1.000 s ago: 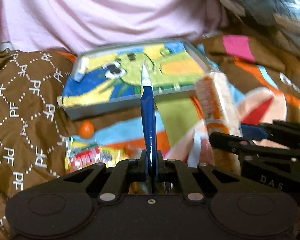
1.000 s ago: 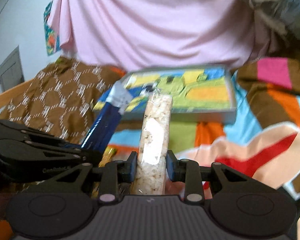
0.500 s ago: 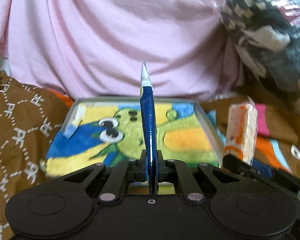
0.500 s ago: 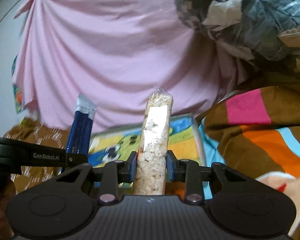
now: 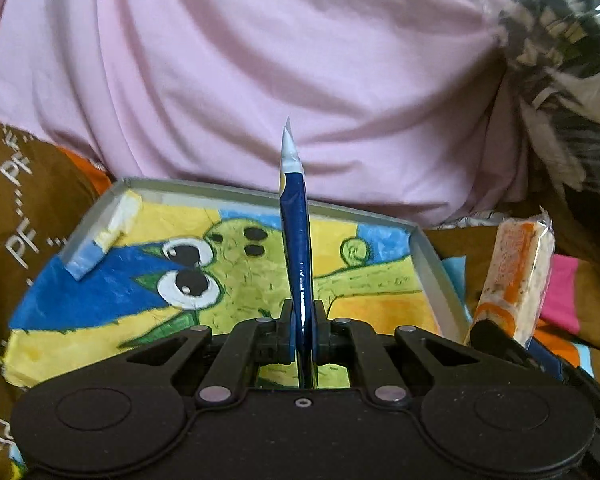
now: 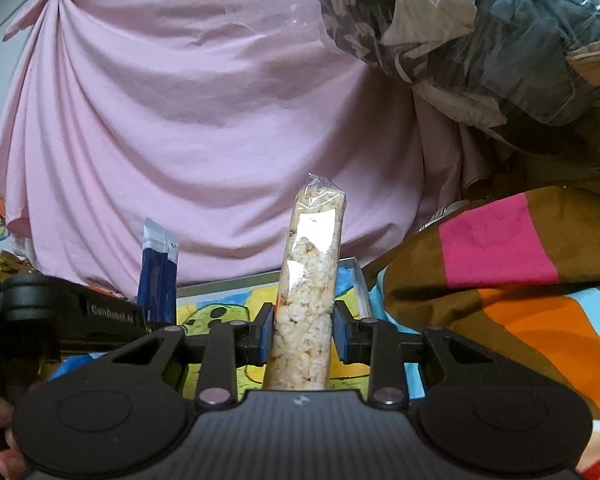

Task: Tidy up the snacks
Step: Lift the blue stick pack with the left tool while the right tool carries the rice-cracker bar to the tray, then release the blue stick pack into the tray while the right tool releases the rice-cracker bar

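My left gripper (image 5: pixel 302 330) is shut on a thin blue sachet (image 5: pixel 297 248) with a silver tip, held upright over a grey tray (image 5: pixel 424 248) lined with a cartoon frog picture. A small pale packet (image 5: pixel 104 240) lies in the tray's far left corner. My right gripper (image 6: pixel 302 330) is shut on a clear pack of puffed rice cake (image 6: pixel 310 280), held upright above the tray's right edge (image 6: pixel 358 276). The rice cake pack also shows in the left wrist view (image 5: pixel 514 276), and the blue sachet in the right wrist view (image 6: pixel 156 276).
A pink cloth (image 5: pixel 260 80) hangs behind the tray. A plastic bag of dark fabric (image 6: pixel 480 40) sits at upper right. A colourful blanket (image 6: pixel 500 280) lies right of the tray and a brown patterned one (image 5: pixel 16 200) left of it.
Both grippers have risen and tilted up with their snacks and moved forward over the tray. The loose snacks seen on the blanket earlier are out of view.
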Demonstrator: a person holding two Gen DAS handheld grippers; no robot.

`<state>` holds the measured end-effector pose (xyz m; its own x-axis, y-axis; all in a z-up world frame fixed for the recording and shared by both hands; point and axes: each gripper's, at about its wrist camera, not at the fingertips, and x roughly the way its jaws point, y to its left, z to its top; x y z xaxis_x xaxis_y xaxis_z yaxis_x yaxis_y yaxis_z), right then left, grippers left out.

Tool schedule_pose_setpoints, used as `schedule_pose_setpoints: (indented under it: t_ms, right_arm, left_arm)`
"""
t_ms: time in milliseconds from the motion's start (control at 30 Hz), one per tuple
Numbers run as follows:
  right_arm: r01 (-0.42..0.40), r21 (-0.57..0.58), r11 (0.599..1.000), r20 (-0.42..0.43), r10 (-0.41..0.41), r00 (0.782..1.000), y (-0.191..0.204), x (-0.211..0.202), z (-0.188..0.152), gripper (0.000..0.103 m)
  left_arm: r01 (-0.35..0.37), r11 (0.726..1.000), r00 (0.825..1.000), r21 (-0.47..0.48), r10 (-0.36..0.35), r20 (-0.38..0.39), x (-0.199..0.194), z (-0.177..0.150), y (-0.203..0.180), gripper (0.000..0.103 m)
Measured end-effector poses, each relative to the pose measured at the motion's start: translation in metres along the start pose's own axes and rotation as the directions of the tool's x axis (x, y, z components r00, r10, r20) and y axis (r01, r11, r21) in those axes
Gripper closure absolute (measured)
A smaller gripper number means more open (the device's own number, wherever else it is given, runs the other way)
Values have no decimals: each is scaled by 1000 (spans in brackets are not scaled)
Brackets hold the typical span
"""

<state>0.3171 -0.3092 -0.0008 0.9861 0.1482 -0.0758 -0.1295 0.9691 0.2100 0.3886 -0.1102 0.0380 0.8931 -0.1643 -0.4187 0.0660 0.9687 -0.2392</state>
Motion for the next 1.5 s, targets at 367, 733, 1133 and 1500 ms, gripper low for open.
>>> schedule_pose_setpoints:
  t_ms: [367,733,1133,1500]
  right_arm:
    - [-18,13,1000,-118,19,993,-1,18,-9,70]
    - [-21,4,1000,-149,22,989,1,24,-8,67]
    - [-8,-45,999,-168,1,986,7,26,-12,44]
    - [15,-94,995,-101,-24,995,18,4,-2,7]
  left_arm:
    - [15,1000,997,1,-15,-77,22,-7,0,96]
    - [-11,999,993,-33,7,-118,29,-10,8,85]
    - [-33,997,996,-76,27,-79,20,-8,17,42]
    - [-69,988,997,-137,72,20,-19,-1,29,1]
